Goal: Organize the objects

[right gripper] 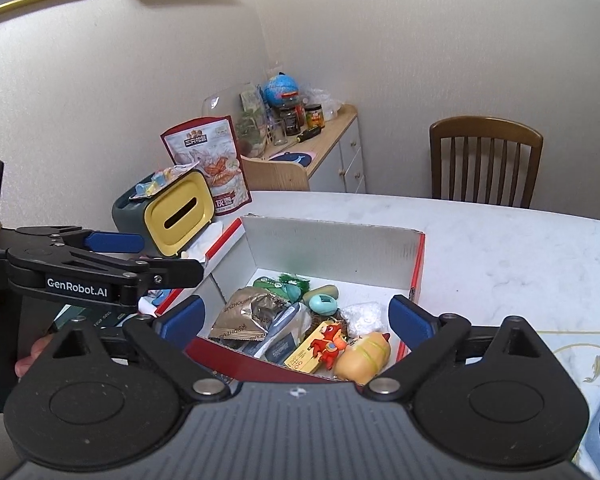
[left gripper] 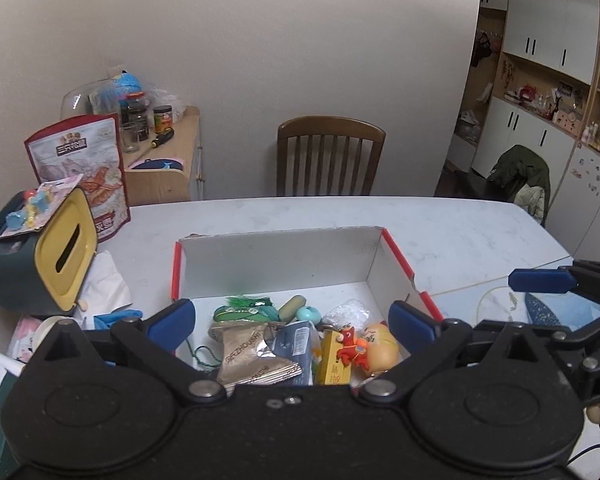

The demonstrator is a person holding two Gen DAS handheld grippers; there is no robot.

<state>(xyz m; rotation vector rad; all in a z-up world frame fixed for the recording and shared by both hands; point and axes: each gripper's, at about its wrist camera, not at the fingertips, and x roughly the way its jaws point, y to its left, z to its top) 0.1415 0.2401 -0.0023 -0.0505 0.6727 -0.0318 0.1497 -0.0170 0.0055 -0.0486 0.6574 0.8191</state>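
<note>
An open cardboard box (left gripper: 276, 260) with red edges sits on the white table; it also shows in the right wrist view (right gripper: 332, 248). Inside lie a brown foil packet (left gripper: 252, 356), a blue packet (left gripper: 294, 344), a red toy figure on a yellow card (left gripper: 350, 346), a yellow squishy toy (left gripper: 382, 346), a green pouch (left gripper: 240, 314) and a teal ball (left gripper: 309, 314). My left gripper (left gripper: 292, 320) is open and empty above the box's near side. My right gripper (right gripper: 296, 318) is open and empty above the box's near edge.
A dark tissue box with a yellow lid (left gripper: 40, 256) and a red snack bag (left gripper: 84, 168) stand at the table's left. White tissue and a blue item (left gripper: 108, 292) lie beside the box. A wooden chair (left gripper: 328, 156) and a cluttered cabinet (left gripper: 168, 152) stand beyond the table.
</note>
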